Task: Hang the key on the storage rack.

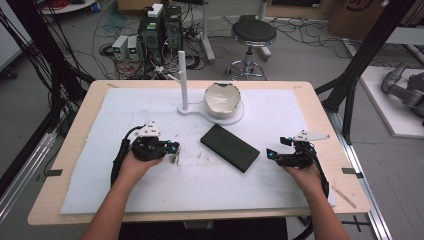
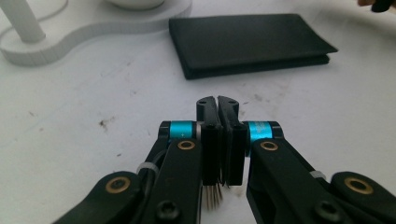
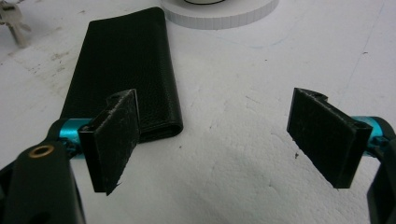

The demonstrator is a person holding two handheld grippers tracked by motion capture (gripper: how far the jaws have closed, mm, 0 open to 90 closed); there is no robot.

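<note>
Two grippers rested low over the white mat (image 1: 150, 190), one in each hand. The left gripper (image 1: 172, 148) had its jaws squeezed together, and in the left gripper view (image 2: 218, 105) something thin and metal poked out below them, too blurry to name. In the high view a small bunch of keys (image 1: 174, 158) sat right at its tip, and in the right gripper view the keys (image 3: 13, 24) showed far off at the top left corner. The right gripper (image 1: 270, 154) had its jaws wide apart with nothing between them (image 3: 215, 140).

A black wallet (image 1: 230, 147) lay flat on the mat between the two grippers, turned at a slant. It was near both but touched neither. In the right gripper view the wallet (image 3: 126, 65) lay just past the left-hand jaw.

Farther back stood a white stand (image 1: 200, 109) with a tall post (image 1: 183, 80). A white bowl (image 1: 221, 98) with a chipped rim sat on the stand.
</note>
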